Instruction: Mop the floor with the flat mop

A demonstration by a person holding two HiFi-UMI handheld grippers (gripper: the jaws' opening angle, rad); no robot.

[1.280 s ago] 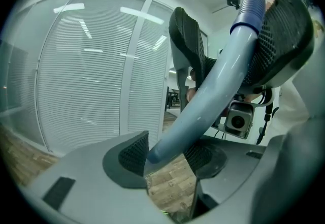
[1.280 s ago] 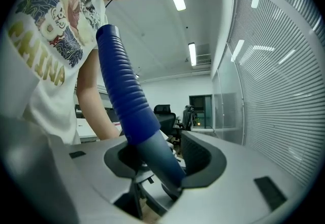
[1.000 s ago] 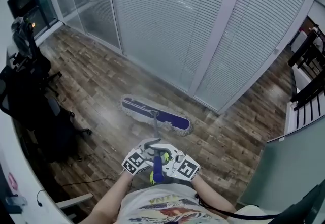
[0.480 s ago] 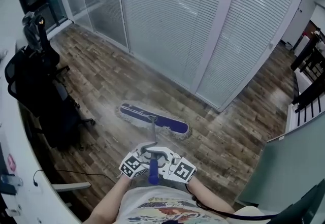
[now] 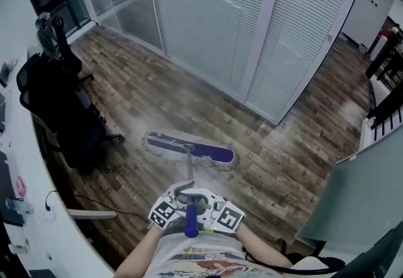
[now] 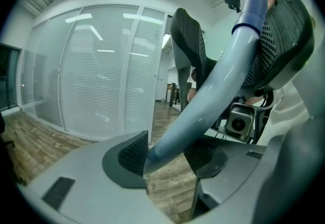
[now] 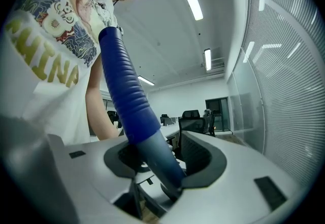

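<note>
The flat mop's blue head (image 5: 189, 149) lies flat on the wood floor (image 5: 302, 163), and its pole (image 5: 189, 173) rises toward me. Both grippers hold the handle close to my body, the left gripper (image 5: 176, 202) just left of the pole and the right gripper (image 5: 206, 206) just right of it. In the left gripper view the grey-blue pole (image 6: 203, 111) crosses between the pads of the left gripper (image 6: 167, 157), which is shut on it. In the right gripper view the ribbed blue grip (image 7: 124, 86) runs down into the right gripper (image 7: 152, 159), also shut on it.
A glass partition with blinds (image 5: 208, 18) runs across the far side. A black office chair (image 5: 60, 113) stands left of the mop head, beside a white desk (image 5: 25, 220) with a cable (image 5: 94, 204) on the floor. A grey-green panel (image 5: 365, 201) stands at the right.
The mop head has slid over the floor, away from the glass partition and nearer the black chair. Both grippers travelled with the handle, still closed on it.
</note>
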